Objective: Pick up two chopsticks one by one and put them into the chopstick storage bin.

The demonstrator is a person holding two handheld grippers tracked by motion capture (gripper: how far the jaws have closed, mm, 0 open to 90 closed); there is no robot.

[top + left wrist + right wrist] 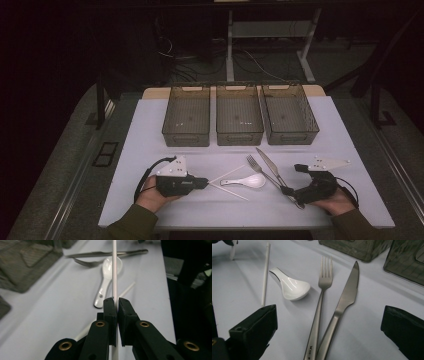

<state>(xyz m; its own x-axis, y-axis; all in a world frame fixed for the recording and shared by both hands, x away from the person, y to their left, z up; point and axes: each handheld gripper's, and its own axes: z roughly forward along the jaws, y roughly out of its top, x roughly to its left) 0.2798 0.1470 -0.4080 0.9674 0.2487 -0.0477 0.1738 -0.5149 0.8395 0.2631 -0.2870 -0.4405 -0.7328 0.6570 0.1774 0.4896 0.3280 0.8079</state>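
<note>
Your left gripper (114, 305) has its jaws pressed nearly together on a white chopstick (114, 270), which runs straight up between the pads and out over the white spoon (108, 277). In the high view that gripper (206, 183) sits just left of the spoon (251, 181), with the held chopstick (227, 174) slanting up past the spoon's handle. The second chopstick (229, 191) lies flat on the white table (150, 140) just in front of the spoon, crossing under the held one near your left gripper.

Your right gripper (329, 327) has its jaws spread wide and grips nothing. The handles of the fork (321, 300) and knife (344, 300) lie between those jaws, not touched by either. Both pieces lie just right of the spoon (293, 287), handles touching, tips fanning apart.

Three mesh bins (239, 135) stand in a row beyond the spoon, well apart from it.
</note>
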